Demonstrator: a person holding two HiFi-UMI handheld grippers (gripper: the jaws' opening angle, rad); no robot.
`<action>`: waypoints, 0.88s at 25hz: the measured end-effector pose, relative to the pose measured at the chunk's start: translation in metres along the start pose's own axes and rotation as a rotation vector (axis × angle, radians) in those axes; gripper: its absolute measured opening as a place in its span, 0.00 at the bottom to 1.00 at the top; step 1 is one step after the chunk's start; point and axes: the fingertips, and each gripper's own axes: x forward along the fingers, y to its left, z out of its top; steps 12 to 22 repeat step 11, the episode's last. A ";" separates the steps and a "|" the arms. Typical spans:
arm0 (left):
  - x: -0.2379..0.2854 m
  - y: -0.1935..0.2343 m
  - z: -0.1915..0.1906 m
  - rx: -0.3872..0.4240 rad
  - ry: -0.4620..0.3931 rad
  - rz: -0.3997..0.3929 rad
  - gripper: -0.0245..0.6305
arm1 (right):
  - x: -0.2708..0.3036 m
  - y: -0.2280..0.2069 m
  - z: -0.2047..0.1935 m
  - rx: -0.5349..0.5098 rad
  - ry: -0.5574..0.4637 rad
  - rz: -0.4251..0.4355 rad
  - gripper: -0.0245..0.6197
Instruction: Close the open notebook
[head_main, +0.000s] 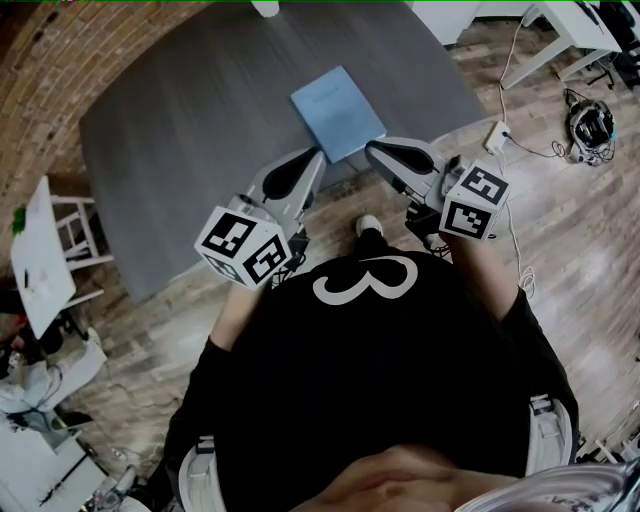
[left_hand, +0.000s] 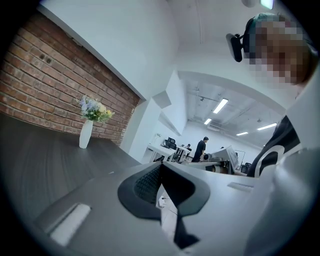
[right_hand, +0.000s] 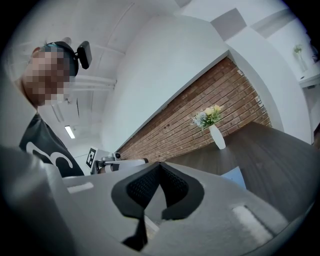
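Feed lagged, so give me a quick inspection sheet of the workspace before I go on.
Surface: dark table, mostly bare.
Job's things: blue notebook lies flat, looks closed.
Clutter: vase of flowers at the far edge.
Grippers: left gripper and right gripper shut, empty, by the notebook's near edge.
Cables: power strip and white cable on the floor, right.
Surroundings: brick wall, wood floor, white desk.
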 end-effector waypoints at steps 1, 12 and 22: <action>0.000 -0.001 -0.001 -0.004 0.000 0.000 0.05 | -0.001 0.000 -0.001 0.000 0.000 -0.001 0.04; 0.008 -0.001 -0.003 -0.001 0.012 -0.004 0.05 | -0.005 -0.006 -0.001 0.004 -0.004 -0.012 0.04; 0.008 -0.001 -0.003 -0.001 0.012 -0.004 0.05 | -0.005 -0.006 -0.001 0.004 -0.004 -0.012 0.04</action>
